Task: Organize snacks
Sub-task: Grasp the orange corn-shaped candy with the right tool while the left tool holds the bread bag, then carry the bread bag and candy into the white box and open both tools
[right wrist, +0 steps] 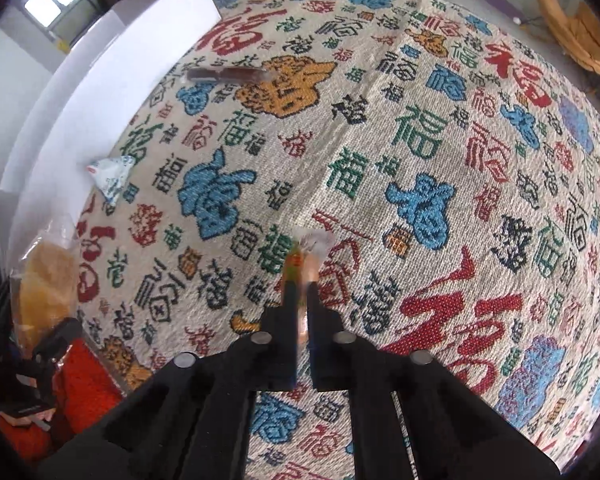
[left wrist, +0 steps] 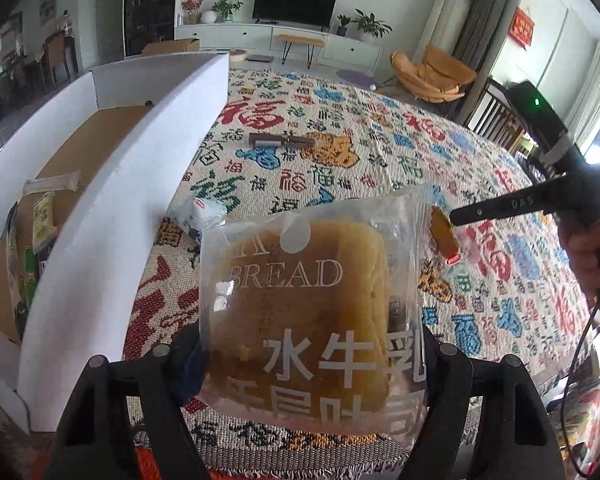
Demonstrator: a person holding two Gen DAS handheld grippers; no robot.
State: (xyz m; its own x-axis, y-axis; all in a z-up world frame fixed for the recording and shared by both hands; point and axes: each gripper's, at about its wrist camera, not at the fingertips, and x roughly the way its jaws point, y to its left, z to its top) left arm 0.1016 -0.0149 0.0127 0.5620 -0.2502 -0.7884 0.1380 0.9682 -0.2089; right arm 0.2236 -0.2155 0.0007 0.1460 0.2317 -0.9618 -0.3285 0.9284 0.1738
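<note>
A desk point(right wrist: 420, 128) covered with a woven cloth printed in red, blue and green characters filled both views. Along its left side stood a large white cardboard box point(left wrist: 112, 200), open, with a few snack packets point(left wrist: 40, 232) already lying on its brown floor, so part of the sorting looked done.

The left gripper point(left wrist: 312, 344) was clamped on a clear bag of bread point(left wrist: 300, 304), its jaws pressing the bag's two sides and holding it off the cloth, just right of the box wall. The right gripper point(right wrist: 300, 276) was closed tight on a small orange-wrapped snack point(left wrist: 444, 232), lifted above the cloth to the right of the bread.

Two items remained loose on the desk: a long brown snack bar point(left wrist: 284, 142) near the middle, well apart from both grippers, and a small white-and-blue packet point(right wrist: 112, 176) lying close beside the box wall.

By this reading the task was roughly midway: two snacks in hand had yet to go into the box, and two more waited.
</note>
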